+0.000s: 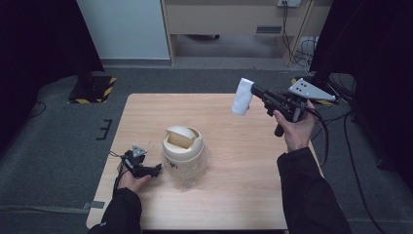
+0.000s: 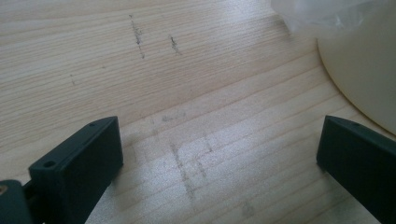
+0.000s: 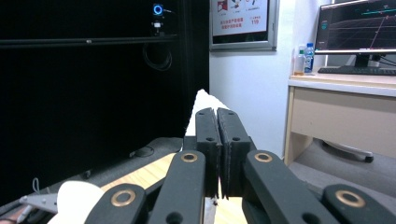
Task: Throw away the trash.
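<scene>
On the light wooden table (image 1: 234,161) stands one cream swing-lid bin (image 1: 182,151) just beside the left gripper (image 1: 157,169), jaws apart, while the raised right gripper (image 1: 251,90) clamps one white tissue (image 1: 241,97).

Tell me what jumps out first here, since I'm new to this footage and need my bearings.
The white tissue stands out, pinched in the shut right gripper and held up over the table's far right part. Next comes the cream swing-lid bin near the table's middle, with clear plastic around its base. The left gripper rests open on the table beside it.
</scene>
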A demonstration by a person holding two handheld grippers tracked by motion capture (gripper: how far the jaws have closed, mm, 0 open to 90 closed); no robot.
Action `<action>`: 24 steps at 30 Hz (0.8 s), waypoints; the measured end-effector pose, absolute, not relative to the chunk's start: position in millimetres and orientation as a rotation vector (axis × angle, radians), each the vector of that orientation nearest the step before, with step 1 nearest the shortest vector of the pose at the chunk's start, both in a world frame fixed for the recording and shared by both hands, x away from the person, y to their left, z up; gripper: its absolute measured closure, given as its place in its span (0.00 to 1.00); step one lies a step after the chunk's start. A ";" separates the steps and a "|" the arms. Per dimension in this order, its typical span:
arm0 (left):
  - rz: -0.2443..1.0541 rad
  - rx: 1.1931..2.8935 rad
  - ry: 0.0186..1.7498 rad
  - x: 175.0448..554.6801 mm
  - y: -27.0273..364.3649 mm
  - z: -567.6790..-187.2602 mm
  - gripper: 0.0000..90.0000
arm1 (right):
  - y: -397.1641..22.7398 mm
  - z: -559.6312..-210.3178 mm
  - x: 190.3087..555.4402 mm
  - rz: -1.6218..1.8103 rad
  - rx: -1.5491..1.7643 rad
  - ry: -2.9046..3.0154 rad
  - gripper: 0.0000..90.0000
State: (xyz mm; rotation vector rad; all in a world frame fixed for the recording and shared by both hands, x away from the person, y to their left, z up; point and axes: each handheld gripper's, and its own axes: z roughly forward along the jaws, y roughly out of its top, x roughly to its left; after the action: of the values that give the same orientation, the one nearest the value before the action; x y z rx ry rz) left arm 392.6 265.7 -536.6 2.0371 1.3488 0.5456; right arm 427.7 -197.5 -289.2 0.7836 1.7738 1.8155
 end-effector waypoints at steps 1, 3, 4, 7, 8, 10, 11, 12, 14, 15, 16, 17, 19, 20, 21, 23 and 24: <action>0.545 2.037 1.349 392.6 265.7 -536.6 0.00 | -195.4 -288.2 428.8 1.815 0.784 1.775 0.98; 0.545 2.037 1.349 392.6 265.7 -536.6 0.00 | -190.6 -286.3 431.2 1.814 0.775 1.781 0.98; 0.546 2.037 1.349 392.6 265.7 -536.6 0.00 | -188.2 -285.6 432.4 1.812 0.766 1.781 0.98; 0.545 2.037 1.349 392.6 265.7 -536.6 0.00 | -179.9 -283.7 435.6 1.819 0.757 1.791 0.98; 0.546 2.037 1.349 392.6 265.7 -536.6 0.00 | -177.1 -283.1 436.8 1.816 0.752 1.796 0.98; 0.545 2.037 1.349 392.6 265.7 -536.6 0.00 | -171.5 -282.2 438.7 1.815 0.741 1.802 0.98; 0.546 2.037 1.349 392.6 265.7 -536.6 0.00 | -168.8 -281.9 439.9 1.814 0.739 1.807 0.98; 0.546 2.037 1.349 392.6 265.7 -536.6 0.00 | -165.9 -281.6 440.9 1.812 0.736 1.809 0.98; 0.546 2.037 1.349 392.6 265.7 -536.6 0.00 | -161.2 -282.3 443.4 1.824 0.736 1.810 0.98; 0.546 2.037 1.349 392.6 265.7 -536.6 0.00 | -159.0 -283.2 444.7 1.825 0.740 1.811 0.98; 0.546 2.037 1.349 392.6 265.7 -536.6 0.00 | -156.8 -284.4 446.1 1.825 0.742 1.814 0.98; 0.546 2.037 1.349 392.6 265.7 -536.6 0.00 | -154.5 -285.9 447.7 1.822 0.740 1.815 0.98; 0.545 2.038 1.349 392.6 265.8 -536.6 0.00 | -149.5 -288.9 450.0 1.817 0.741 1.826 0.98; 0.546 2.038 1.348 392.6 265.8 -536.6 0.00 | -146.9 -290.4 450.9 1.816 0.743 1.832 0.98; 0.546 2.038 1.349 392.6 265.7 -536.6 0.00 | -144.4 -292.0 451.8 1.817 0.742 1.838 0.98; 0.546 2.038 1.349 392.5 265.7 -536.6 0.00 | -139.0 -295.2 453.1 1.827 0.738 1.843 0.98; 0.546 2.038 1.349 392.6 265.7 -536.6 0.00 | -136.2 -296.9 453.3 1.831 0.739 1.845 0.98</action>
State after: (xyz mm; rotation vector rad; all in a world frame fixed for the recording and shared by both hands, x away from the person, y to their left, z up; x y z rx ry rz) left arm 392.6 265.7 -536.6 2.0376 1.3487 0.5459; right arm 453.3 -136.2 -296.9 0.7386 1.8450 1.8311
